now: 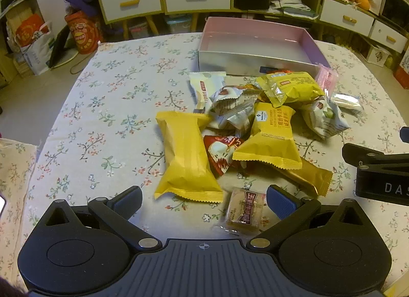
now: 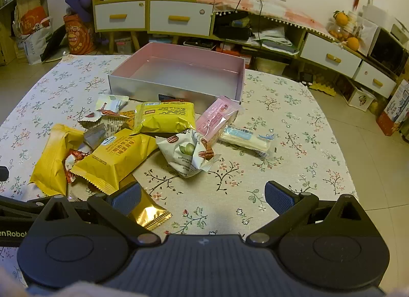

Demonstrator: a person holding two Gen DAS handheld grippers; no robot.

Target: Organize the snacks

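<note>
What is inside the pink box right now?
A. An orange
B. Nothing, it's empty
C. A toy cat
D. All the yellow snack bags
B: the pink box shows only its bare floor, while the snack packets, such as the yellow snack bag, all lie on the tablecloth in front of it.

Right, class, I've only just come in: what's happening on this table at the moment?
A person holds two grippers over a pile of wrapped snacks on a floral tablecloth. Both the left gripper and the right gripper are open and hold nothing. The pink box behind the pile looks empty as far as its inside shows. Packets such as the large yellow packet and the nut packet lie unsorted.
</note>
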